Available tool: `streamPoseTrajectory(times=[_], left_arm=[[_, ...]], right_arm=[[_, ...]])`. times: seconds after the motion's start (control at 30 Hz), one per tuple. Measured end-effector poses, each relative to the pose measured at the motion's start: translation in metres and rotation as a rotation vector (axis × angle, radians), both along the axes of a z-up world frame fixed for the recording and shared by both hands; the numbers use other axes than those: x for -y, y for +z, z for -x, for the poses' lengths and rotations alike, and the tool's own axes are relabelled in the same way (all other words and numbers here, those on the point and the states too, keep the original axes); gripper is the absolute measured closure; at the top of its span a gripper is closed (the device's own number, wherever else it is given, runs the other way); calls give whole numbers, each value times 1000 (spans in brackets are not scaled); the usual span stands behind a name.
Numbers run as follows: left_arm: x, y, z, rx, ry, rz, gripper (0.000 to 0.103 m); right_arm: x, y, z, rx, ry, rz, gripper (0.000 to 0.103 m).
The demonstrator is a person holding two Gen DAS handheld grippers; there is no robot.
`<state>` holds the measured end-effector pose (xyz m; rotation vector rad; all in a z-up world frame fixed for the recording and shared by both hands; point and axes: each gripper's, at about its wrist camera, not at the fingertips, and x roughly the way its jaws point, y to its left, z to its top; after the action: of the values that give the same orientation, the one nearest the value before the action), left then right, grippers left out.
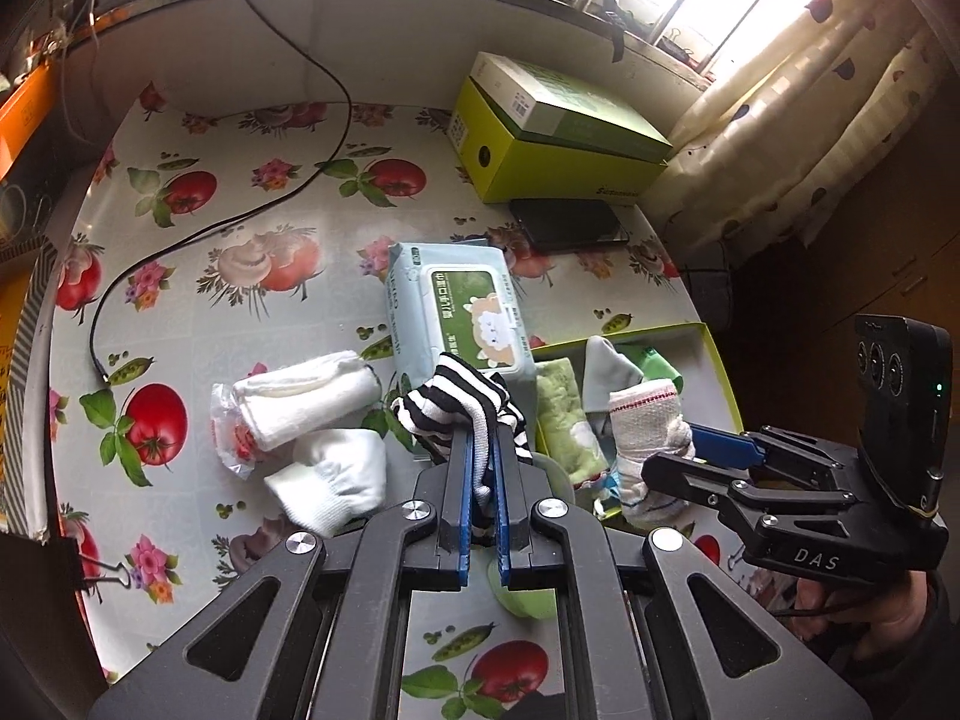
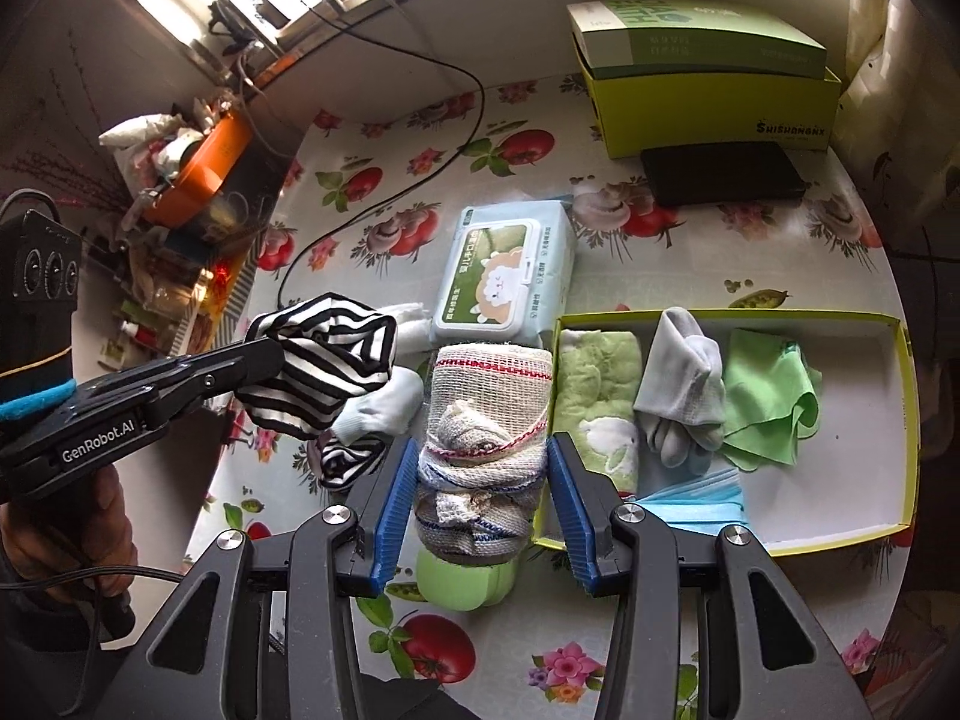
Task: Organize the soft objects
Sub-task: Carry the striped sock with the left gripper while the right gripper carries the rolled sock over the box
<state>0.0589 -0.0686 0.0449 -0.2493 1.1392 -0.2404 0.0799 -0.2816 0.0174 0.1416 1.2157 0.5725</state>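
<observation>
My left gripper is shut on a black-and-white striped sock and holds it above the table; it also shows in the right wrist view. My right gripper is shut on a rolled mesh dishcloth, held at the left edge of the shallow yellow-green box; the cloth shows in the left wrist view. In the box lie a green towel, a grey sock, a green cloth and a blue mask.
A wipes pack, a rolled white towel and a white sock lie on the tomato-print tablecloth. A second striped sock and a green object lie below the grippers. A black cable, green cartons and a dark case sit further back.
</observation>
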Motion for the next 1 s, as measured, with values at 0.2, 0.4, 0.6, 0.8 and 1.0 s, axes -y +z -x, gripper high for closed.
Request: streamPoseTrajectory(times=[0.2,0.4,0.6,0.8,1.0], left_arm=[[18,3,-8,6,-44,-5,97],[34,4,-16,7,-81,-5,97],[53,4,-24,3,-122,-3,97],[78,4,-32,0,-175,-4,97],[101,3,-41,-1,-222,-2,97]], right_arm=[[18,-4,-2,-6,-39,-2,60],[39,-9,-5,-13,-81,0,60],[67,-16,-9,-24,-142,11,60],[98,-24,-15,-24,-206,32,60],[127,-38,-25,-37,-258,61,60]])
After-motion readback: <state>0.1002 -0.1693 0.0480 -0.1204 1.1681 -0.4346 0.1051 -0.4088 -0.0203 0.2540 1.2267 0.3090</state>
